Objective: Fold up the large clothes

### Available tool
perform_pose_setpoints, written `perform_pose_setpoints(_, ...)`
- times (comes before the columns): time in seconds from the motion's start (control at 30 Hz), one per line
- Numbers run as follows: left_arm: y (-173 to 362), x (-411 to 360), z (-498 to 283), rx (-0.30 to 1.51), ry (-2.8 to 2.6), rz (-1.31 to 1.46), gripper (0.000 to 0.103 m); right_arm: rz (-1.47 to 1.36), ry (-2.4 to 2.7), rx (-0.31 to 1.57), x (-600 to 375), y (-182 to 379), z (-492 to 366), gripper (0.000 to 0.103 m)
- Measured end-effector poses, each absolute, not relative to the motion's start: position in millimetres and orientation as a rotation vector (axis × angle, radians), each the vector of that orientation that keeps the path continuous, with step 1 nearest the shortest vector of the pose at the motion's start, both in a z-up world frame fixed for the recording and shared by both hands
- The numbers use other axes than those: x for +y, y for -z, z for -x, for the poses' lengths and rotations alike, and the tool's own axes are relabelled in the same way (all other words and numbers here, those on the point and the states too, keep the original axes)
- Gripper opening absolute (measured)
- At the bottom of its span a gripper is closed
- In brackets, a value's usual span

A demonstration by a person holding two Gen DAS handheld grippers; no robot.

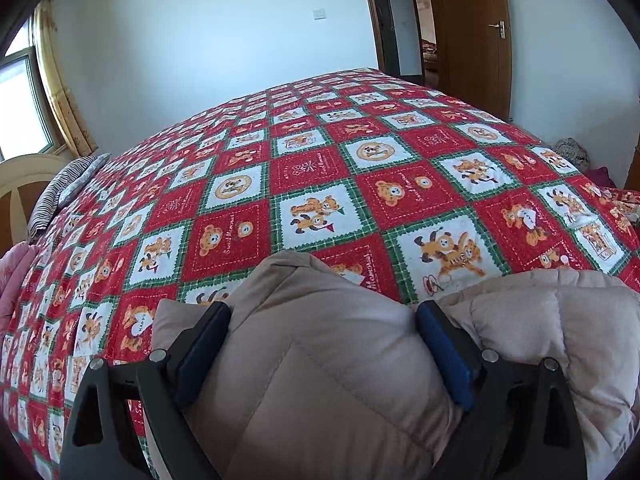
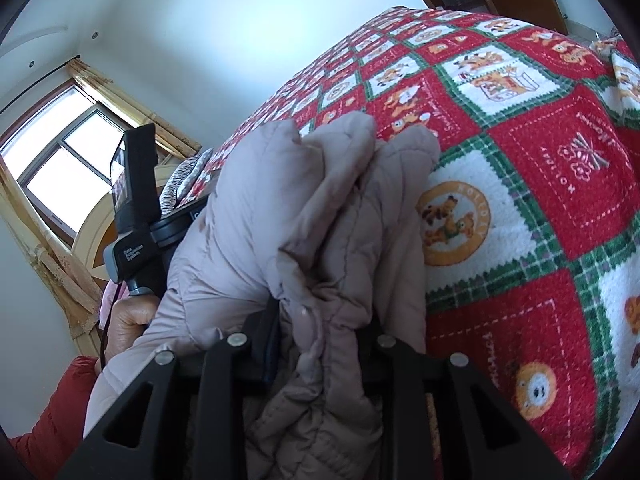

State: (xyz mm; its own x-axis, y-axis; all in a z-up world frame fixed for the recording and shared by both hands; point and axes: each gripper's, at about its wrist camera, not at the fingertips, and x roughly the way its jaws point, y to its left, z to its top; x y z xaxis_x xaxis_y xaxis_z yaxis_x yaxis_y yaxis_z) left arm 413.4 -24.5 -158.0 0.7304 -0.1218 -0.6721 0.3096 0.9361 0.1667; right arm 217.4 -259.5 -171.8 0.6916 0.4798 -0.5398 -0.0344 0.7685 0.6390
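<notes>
Jacket (image 1: 320,360) between both claws

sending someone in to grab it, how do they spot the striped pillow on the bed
Start from the bed's red, green and white bear-print blanket. Follow it towards the window to the cream headboard. The striped pillow lies there, the only dark-and-white striped thing.
</notes>
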Motion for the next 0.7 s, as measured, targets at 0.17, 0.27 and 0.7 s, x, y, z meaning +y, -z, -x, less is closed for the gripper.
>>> perform_pose_setpoints(0.17, 157.6, -24.8, -413.6, 0.716, 0.242, -0.275, 0.094, -0.638, -0.306, 0.762, -259.8, 171.7, -217.1, 0.026)
perform_pose_setpoints(0.27, 157.7, -24.6, -413.6, 0.716, 0.242, -0.276, 0.094, -0.642, -0.305, 0.758, -259.4, 171.8, -216.2, 0.026)
perform_pose_setpoints(0.7, 157.7, -24.3, -413.6, 0.716, 0.243, -0.272, 0.094, -0.644, -0.305, 0.759, -259.4, 172.4, -215.2, 0.027)
